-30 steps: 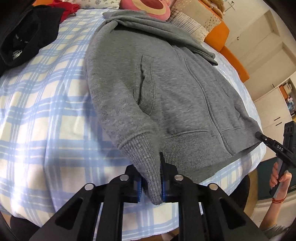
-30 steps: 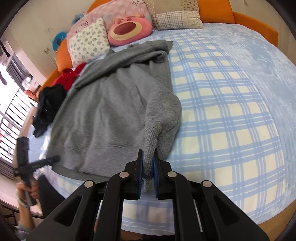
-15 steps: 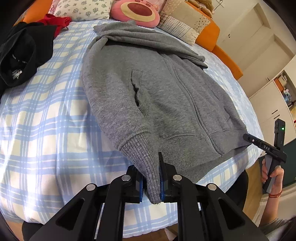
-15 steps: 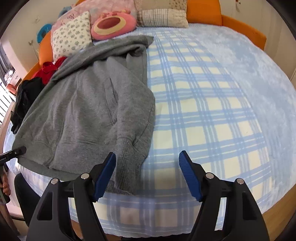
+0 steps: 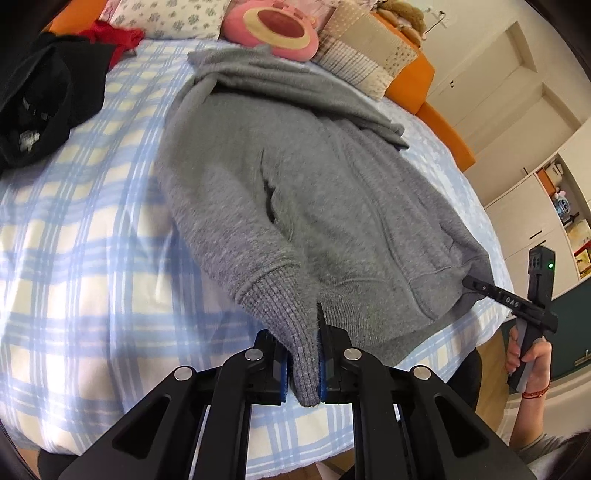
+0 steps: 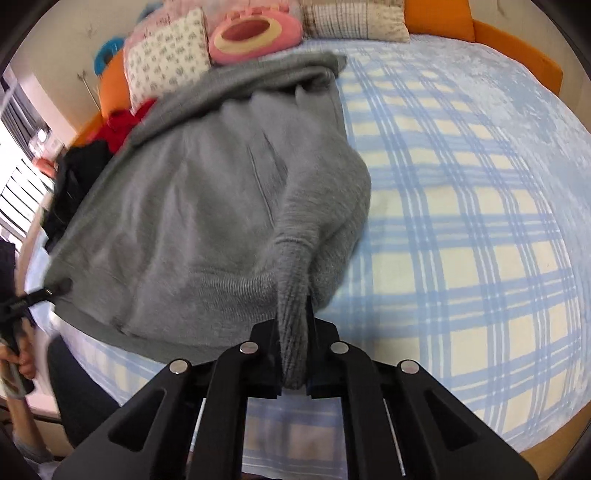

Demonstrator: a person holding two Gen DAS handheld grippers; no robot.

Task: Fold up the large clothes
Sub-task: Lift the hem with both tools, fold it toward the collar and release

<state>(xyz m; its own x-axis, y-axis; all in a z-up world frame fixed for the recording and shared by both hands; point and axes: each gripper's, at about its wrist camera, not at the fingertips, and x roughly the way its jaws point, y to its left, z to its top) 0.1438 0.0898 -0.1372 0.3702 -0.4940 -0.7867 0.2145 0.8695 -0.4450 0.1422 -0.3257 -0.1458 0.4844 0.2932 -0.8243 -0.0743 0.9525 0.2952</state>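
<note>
Now, change: the right sleeve cuff (image 6: 293, 332), let go a moment ago, is pinched again by the right gripper (image 6: 293, 373).
Left gripper (image 5: 303, 369): clamped on the left sleeve cuff (image 5: 291, 332).
Meaning: both sleeves of the gray hoodie (image 5: 295, 177) can be folded in.

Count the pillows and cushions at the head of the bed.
4 visible. The floral white pillow is at left, a pink pillow behind it, the round pink bear cushion in the middle, and the beige checked pillow at right. More may be hidden behind them.

Bright daylight from the window (image 6: 14, 155) at the right view's left edge; that view is motion-blurred, both bent by fisheye, corners black.
</note>
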